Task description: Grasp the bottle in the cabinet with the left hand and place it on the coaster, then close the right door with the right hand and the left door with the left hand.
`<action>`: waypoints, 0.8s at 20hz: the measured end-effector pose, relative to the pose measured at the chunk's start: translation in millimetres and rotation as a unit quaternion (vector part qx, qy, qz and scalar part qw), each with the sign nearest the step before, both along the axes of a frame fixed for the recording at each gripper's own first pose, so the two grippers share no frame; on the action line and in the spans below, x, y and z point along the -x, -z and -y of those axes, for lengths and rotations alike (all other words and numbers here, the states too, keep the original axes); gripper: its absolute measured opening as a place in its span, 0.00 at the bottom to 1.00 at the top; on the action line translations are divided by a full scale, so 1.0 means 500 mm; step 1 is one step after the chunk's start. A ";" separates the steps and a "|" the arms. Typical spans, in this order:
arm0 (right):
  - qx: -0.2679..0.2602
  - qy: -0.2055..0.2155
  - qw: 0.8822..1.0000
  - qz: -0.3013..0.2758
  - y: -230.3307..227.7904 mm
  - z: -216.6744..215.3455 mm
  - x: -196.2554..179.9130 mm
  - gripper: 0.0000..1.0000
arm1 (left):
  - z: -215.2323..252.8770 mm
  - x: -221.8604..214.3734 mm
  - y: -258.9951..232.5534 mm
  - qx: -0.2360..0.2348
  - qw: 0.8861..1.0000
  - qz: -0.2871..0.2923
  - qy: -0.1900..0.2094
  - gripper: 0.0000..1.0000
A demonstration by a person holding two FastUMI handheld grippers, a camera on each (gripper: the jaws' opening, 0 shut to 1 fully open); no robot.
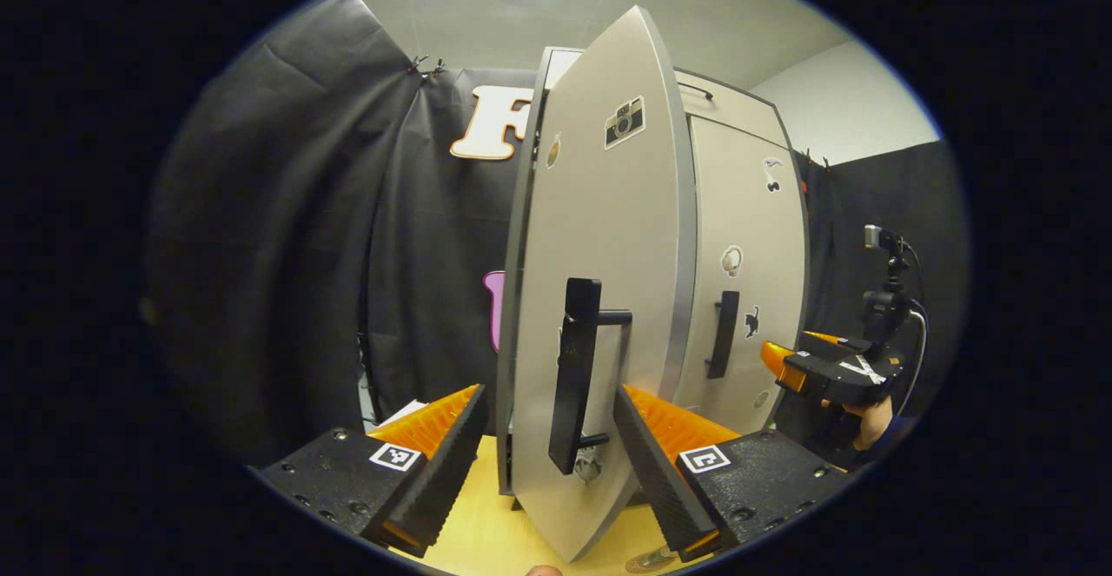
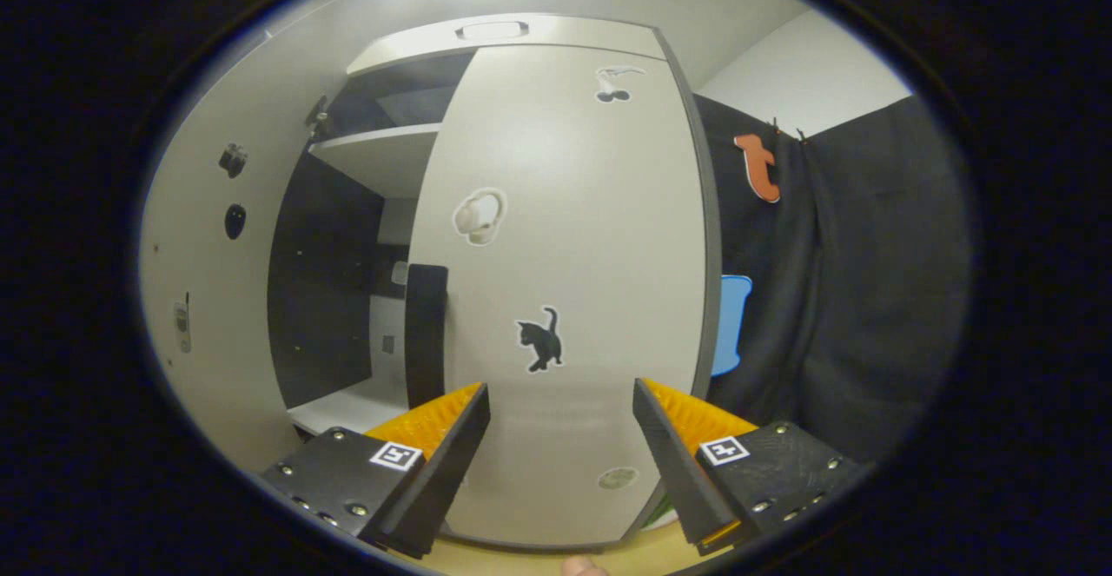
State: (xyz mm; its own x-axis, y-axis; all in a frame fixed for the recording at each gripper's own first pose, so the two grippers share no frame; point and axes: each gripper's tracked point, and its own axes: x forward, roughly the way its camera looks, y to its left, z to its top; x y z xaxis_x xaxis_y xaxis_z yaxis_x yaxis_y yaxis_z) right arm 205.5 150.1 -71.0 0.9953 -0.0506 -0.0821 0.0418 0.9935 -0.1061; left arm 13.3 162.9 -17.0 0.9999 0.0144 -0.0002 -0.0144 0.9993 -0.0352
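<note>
Left gripper view: the left door (image 1: 599, 281) stands half open, edge toward the camera, and it hides the inside of the cabinet (image 1: 738, 107), so I cannot tell where the bottle or the coaster is. The left gripper (image 1: 549, 463) is spread wide, with nothing between its fingers; the door's black handle (image 1: 575, 367) stands between them, a little ahead, and whether a finger touches the door is hard to say. Behind, the right door (image 1: 747, 281) looks closed or nearly so. Farther right, the right gripper (image 1: 825, 367) is held by a hand (image 1: 871, 421), near that door but apart from it. Below lies a yellow table (image 1: 486, 524); black cloth (image 1: 287, 254) forms the wall.

Right gripper view: the right gripper (image 2: 561, 463) is also spread wide and grasps nothing. The right door (image 2: 565, 298), with a cat sticker (image 2: 541, 340), stands close in front of it. At the left the cabinet is open, and a shelf (image 2: 382, 146) and a dark interior show; its lower part is cut off by the fingers. A strip of table (image 2: 521, 559) shows at the bottom.
</note>
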 end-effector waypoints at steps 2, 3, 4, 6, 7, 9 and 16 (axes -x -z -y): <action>0.001 0.008 1.000 -0.001 -0.002 0.019 0.007 1.00 | 0.016 -0.017 0.002 -0.005 1.000 0.000 0.008 0.93; 0.003 0.012 1.000 0.000 -0.005 0.028 0.009 1.00 | 0.020 -0.025 0.005 -0.012 1.000 -0.002 0.010 0.93; 0.006 0.016 1.000 0.002 -0.008 0.035 0.012 1.00 | 0.025 -0.031 0.009 -0.016 1.000 -0.002 0.012 0.93; 0.014 0.024 1.000 0.004 -0.011 0.054 0.016 1.00 | 0.039 -0.043 0.011 -0.013 1.000 0.003 0.026 0.93; 0.016 0.028 0.999 0.003 -0.012 0.063 0.022 1.00 | 0.047 -0.049 0.014 -0.007 0.999 0.003 0.033 0.97; 0.016 0.037 0.999 0.002 -0.013 0.079 0.030 1.00 | 0.070 -0.073 0.016 0.001 0.999 0.004 0.047 0.88; 0.021 0.071 0.997 0.000 -0.017 0.152 0.061 1.00 | 0.116 -0.136 0.032 -0.002 0.997 0.003 0.075 0.99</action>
